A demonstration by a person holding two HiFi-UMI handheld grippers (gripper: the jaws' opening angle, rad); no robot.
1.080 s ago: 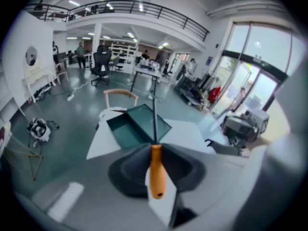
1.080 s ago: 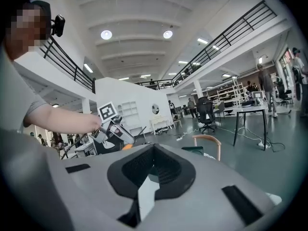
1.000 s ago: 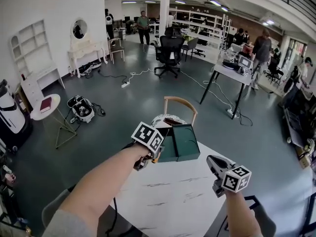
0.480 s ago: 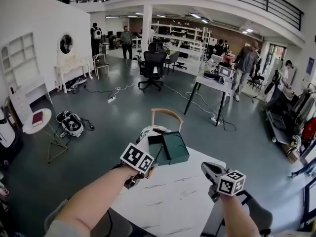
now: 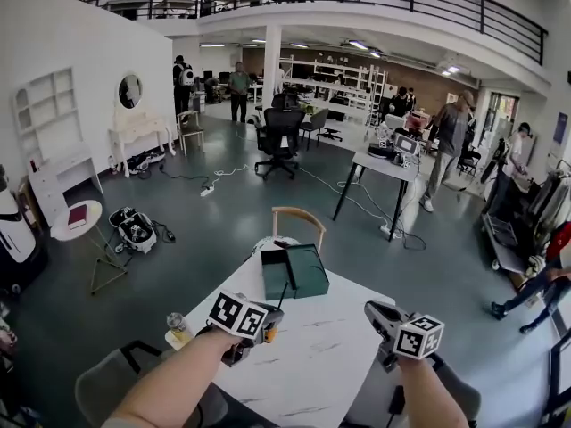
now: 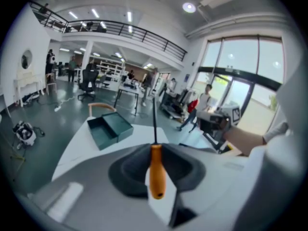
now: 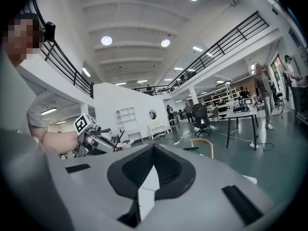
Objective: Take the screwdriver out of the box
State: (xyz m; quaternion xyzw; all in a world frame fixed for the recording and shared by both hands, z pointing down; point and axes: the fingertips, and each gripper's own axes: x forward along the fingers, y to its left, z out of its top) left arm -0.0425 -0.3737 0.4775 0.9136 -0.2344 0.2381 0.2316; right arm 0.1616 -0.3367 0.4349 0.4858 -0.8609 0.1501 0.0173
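Observation:
The screwdriver (image 5: 270,328) has an orange handle (image 6: 156,170) and a thin dark shaft (image 6: 154,121) that points up and away. My left gripper (image 5: 266,321) is shut on the handle and holds it above the white table (image 5: 330,364), well short of the box. The dark green box (image 5: 294,273) lies open at the table's far edge, its lid flat beside it, also seen in the left gripper view (image 6: 109,129). My right gripper (image 5: 373,310) hovers over the table's right side with its jaws together and nothing between them (image 7: 154,147).
A small glass (image 5: 178,326) stands at the table's left edge. A wooden chair (image 5: 299,217) sits behind the box. Grey chairs (image 5: 134,373) stand at the near side. Further off are a black-legged desk (image 5: 384,163), office chairs and several people.
Both grippers have drawn back from the box toward me and risen a little, the left one carrying the screwdriver. The box now lies farther ahead of them.

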